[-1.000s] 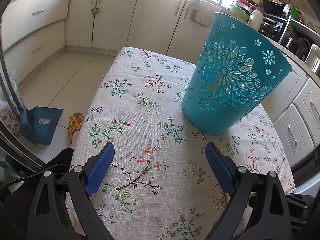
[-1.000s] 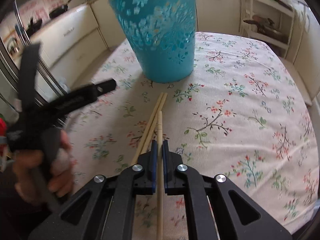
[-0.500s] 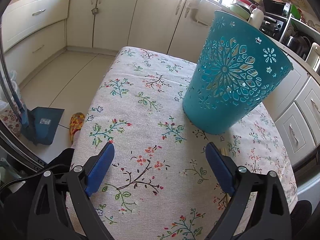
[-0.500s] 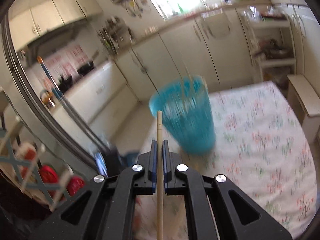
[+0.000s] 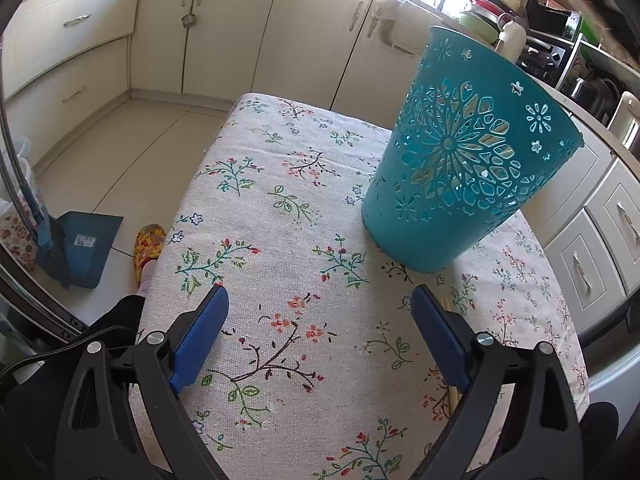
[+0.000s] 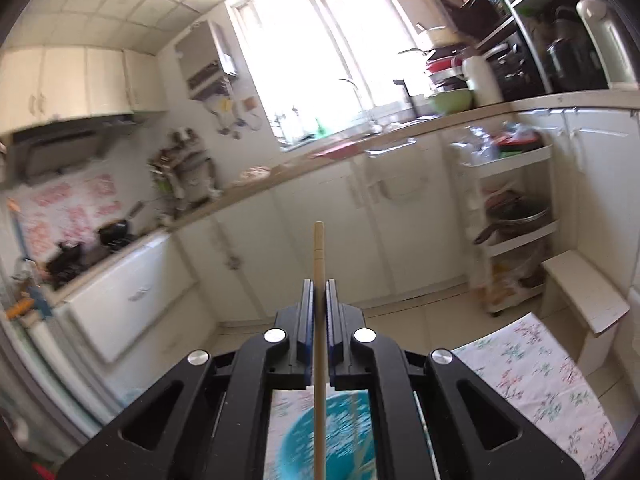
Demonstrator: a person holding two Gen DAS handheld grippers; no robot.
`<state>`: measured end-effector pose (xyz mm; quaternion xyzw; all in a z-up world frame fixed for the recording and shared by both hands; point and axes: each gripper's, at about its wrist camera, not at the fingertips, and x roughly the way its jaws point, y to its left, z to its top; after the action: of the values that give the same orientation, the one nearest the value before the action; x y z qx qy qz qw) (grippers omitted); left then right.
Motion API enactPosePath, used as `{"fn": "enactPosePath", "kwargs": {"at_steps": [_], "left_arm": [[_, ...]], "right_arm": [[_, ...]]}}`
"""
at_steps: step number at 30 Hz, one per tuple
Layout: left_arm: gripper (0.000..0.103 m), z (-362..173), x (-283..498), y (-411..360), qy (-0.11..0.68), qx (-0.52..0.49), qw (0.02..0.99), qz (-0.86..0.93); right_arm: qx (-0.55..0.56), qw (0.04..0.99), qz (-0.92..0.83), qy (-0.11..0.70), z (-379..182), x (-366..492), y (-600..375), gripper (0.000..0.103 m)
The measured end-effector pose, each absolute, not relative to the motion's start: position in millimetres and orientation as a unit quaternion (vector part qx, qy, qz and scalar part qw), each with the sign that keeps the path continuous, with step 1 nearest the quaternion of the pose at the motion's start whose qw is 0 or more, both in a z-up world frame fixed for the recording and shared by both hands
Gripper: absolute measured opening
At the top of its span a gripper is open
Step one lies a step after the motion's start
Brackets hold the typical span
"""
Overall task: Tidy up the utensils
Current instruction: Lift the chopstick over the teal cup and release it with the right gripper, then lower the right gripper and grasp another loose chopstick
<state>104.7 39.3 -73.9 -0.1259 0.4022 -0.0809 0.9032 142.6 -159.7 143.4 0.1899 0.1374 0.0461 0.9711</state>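
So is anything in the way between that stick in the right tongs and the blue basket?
Nothing visible. The right tongs grip the chopstick, and the teal basket shows blurred right below them, with no object between. Its rim isn't clearly seen from here.

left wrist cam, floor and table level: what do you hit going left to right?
Blue dustpan → patterned slipper → left gripper over the floral tablecloth, jaws wide apart → teal cutout basket → white drawer fronts.
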Motion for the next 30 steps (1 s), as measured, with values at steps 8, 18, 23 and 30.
{"fn": "enactPosePath", "kwargs": {"at_steps": [8, 18, 23, 30], "left_arm": [[0.089, -74.2, 106.0, 41.7, 0.4, -0.134, 0.903, -0.087], [0.089, -73.2, 105.1, 43.3, 0.399, -0.137, 0.903, -0.078], [0.089, -73.2, 103.8, 43.0, 0.399, -0.133, 0.904, -0.075], [0.089, -73.0, 102.7, 45.0, 0.399, -0.133, 0.904, -0.07]], "right_arm": [[0.157, 0.967, 0.039, 0.196, 102.1, 148.4, -153.1, 0.011], [0.109, 0.972, 0.069, 0.196, 90.8, 45.0, -156.6, 0.038], [0.094, 0.953, 0.058, 0.28, 29.6, 5.2, -159.4, 0.039], [0.103, 0.916, 0.047, 0.384, -41.7, -6.7, -157.8, 0.039]]}}
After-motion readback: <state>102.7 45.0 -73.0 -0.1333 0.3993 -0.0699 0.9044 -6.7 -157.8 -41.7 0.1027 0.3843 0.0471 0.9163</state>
